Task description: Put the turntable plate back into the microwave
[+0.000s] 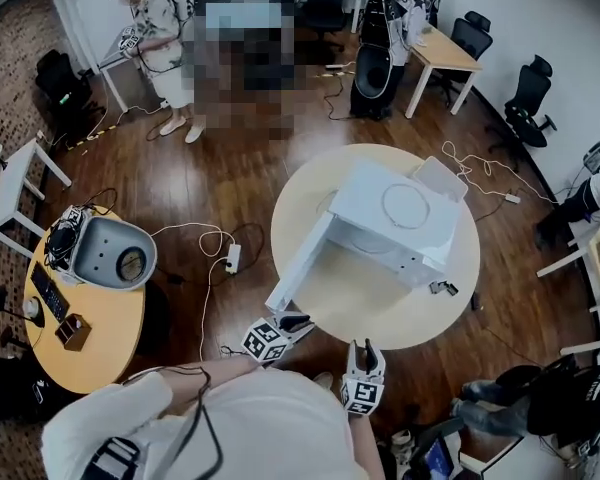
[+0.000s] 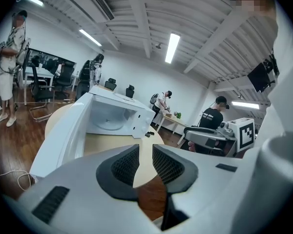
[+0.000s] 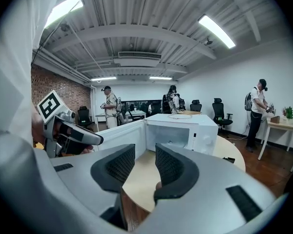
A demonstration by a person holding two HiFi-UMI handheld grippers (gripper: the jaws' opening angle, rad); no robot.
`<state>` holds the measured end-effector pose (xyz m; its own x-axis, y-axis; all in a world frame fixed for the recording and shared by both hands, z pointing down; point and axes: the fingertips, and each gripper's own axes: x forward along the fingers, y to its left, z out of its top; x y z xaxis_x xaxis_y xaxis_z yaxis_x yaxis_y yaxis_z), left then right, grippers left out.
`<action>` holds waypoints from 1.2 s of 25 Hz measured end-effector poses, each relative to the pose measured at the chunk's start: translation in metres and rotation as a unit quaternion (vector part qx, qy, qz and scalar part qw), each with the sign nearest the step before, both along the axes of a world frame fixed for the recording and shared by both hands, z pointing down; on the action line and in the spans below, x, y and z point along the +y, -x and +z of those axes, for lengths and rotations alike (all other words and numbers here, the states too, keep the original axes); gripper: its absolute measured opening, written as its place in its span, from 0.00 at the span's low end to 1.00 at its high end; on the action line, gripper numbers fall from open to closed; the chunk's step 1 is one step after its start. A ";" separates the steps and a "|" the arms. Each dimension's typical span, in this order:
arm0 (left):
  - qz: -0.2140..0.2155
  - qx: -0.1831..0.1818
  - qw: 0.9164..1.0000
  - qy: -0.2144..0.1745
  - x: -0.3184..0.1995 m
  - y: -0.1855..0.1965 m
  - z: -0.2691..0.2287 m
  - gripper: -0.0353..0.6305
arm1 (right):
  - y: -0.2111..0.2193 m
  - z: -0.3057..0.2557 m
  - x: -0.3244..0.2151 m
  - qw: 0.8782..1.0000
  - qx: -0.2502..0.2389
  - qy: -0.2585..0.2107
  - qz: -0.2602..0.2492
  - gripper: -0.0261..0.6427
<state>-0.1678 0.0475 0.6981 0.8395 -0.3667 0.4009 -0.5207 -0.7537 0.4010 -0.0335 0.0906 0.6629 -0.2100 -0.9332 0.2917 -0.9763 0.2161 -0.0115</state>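
Turntable plate [image 1: 405, 206], seemingly clear glass, lies atop the microwave [image 1: 360, 208], whose door [image 1: 300, 263] hangs open over the round worktop [image 1: 360, 313]. Left tongs [image 2: 145, 164] and right tongs [image 3: 145, 167] are spread, pinching nothing. A shallow pinch on smooth glass could let it slip or strike the door frame.

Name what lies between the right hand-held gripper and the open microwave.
Before the microwave, just bare tabletop and a strip of floor; the right gripper view shows it.

White sleeve [image 1: 100, 413]; left tongs [image 2: 145, 162], right tongs [image 3: 145, 167] grey; black ribbed pads [image 2: 124, 165].
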 end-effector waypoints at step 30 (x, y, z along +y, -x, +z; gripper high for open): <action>-0.001 0.029 1.000 0.008 -0.019 -0.017 -0.015 0.16 | -0.031 -0.013 -0.020 0.999 -0.017 0.025 0.030 0.24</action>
